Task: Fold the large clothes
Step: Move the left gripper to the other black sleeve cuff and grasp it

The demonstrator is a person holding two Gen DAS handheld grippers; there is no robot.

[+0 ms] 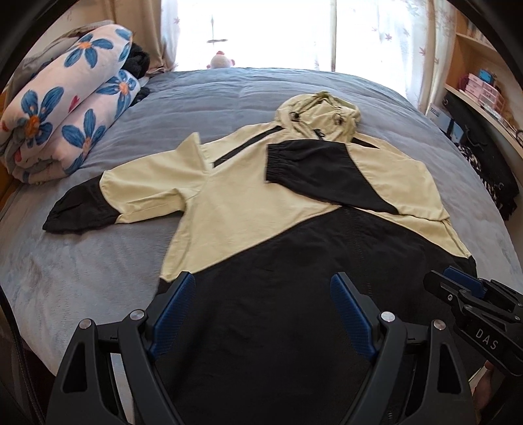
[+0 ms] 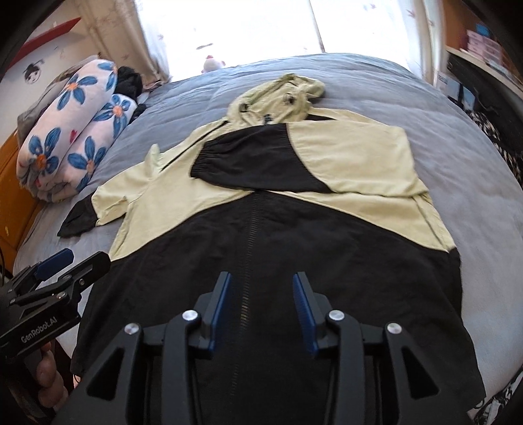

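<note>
Jacket, cream above and black below, spread flat on grey bed, hood toward bright window. Right-hand sleeve folded across chest, black cuff near centre; left-hand sleeve stretched out sideways, black cuff resting on cover. Zip seen running down black lower half in right wrist view.

Left gripper hung over black hem area, blue pads spread wide, nothing between them but cloth lying below. Right gripper poised over zip line, pads parted to a moderate gap, nothing pinched; whether tips touched cloth could not be told. Each gripper also caught at edge of other's view, beside jacket's lower corner. Fingers of a hand glimpsed under left gripper's handle.

Rolled floral quilt lay at bed's left edge, dark clothing just behind it. Plush toy sat at far end by window. Shelves with boxes stood at right.
</note>
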